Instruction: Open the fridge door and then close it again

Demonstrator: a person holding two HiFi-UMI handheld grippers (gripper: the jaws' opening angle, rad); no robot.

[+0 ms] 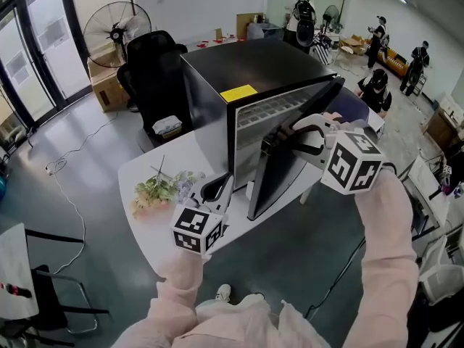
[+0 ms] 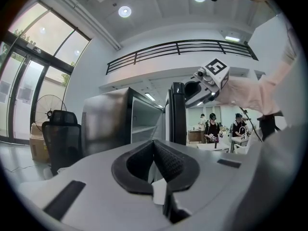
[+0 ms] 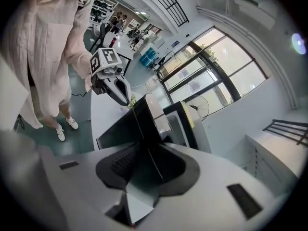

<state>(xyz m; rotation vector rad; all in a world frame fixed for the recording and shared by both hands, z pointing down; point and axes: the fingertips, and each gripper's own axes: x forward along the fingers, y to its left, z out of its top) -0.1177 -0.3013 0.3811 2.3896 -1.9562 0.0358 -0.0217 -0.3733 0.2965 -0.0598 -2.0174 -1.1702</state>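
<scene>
A black mini fridge (image 1: 246, 67) stands on the white table (image 1: 145, 227), and its door (image 1: 279, 176) swings out toward me, showing the pale shelves inside. My right gripper (image 1: 308, 133) straddles the door's top edge. In the right gripper view the door panel (image 3: 122, 126) fills the gap between the pads (image 3: 118, 162), which lie against both its faces. My left gripper (image 1: 217, 188) rests low over the table just left of the open door, shut with nothing in it. In the left gripper view its pads (image 2: 166, 160) meet in front of the fridge (image 2: 103, 121).
A small bunch of flowers (image 1: 156, 191) lies on the table left of my left gripper. Behind the fridge are a black office chair (image 1: 152, 71), a standing fan (image 1: 116, 27) and a cardboard box (image 1: 109, 89). People (image 1: 377, 85) work at the back right.
</scene>
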